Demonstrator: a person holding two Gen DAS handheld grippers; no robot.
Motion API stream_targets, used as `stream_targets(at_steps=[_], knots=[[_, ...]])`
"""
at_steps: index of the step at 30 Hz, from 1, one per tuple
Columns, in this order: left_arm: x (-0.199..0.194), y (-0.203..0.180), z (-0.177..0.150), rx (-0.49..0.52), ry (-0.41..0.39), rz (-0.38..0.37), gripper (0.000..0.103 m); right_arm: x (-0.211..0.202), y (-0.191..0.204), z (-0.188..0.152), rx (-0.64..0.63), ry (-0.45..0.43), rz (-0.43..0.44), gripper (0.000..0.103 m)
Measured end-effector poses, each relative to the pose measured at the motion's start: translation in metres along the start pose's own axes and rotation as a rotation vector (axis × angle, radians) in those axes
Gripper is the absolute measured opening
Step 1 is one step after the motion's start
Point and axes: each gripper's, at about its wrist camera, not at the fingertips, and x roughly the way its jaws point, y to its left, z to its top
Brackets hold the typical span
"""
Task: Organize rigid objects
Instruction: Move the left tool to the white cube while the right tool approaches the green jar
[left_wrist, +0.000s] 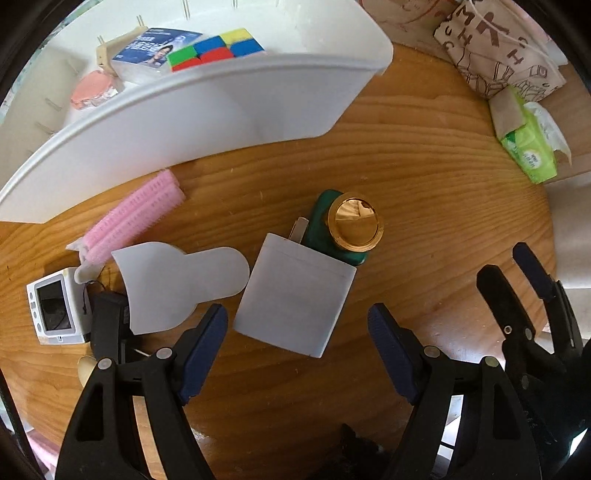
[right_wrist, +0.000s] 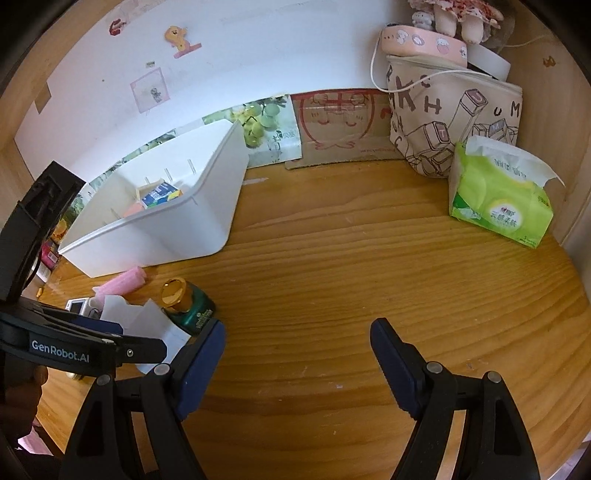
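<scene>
My left gripper (left_wrist: 297, 332) is open and hovers just above a white charger block (left_wrist: 295, 297) lying on the wooden desk (left_wrist: 424, 221). Against its far side lies a green bottle with a gold cap (left_wrist: 352, 223). To the left are a white bottle-shaped piece (left_wrist: 177, 284), a pink hair roller (left_wrist: 129, 221) and a small white device with a screen (left_wrist: 55, 306). The white bin (left_wrist: 207, 110) behind holds a colour cube (left_wrist: 218, 48), a blue box and a pink round case. My right gripper (right_wrist: 297, 358) is open and empty over bare desk; the right gripper also shows in the left wrist view (left_wrist: 517, 269).
A green tissue pack (right_wrist: 502, 199) and a printed fabric pouch (right_wrist: 450, 114) stand at the back right. Cardboard (right_wrist: 340, 122) leans on the back wall. A black item (left_wrist: 107, 325) lies beside the screen device.
</scene>
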Motion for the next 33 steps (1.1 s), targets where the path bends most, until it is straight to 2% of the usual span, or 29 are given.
stream_targets(at_steps=[9, 13, 19, 25, 33], knots=[[0.018, -0.013, 0.004, 0.026, 0.055, 0.058, 0.080, 0.008, -0.005, 0.001, 0.007, 0.027, -0.002, 0.081], [0.026, -0.015, 0.010, 0.020, 0.080, 0.089, 0.068, 0.010, -0.007, 0.002, 0.009, 0.034, 0.000, 0.081], [0.024, -0.016, 0.012, 0.037, 0.071, 0.087, 0.066, 0.017, -0.003, 0.007, -0.010, 0.052, 0.020, 0.081], [0.017, 0.008, 0.001, 0.050, 0.077, 0.089, 0.066, 0.027, 0.011, 0.011, -0.053, 0.073, 0.070, 0.081], [-0.008, 0.028, -0.023, 0.062, 0.003, 0.127, 0.063, 0.046, 0.041, 0.011, -0.152, 0.136, 0.160, 0.081]])
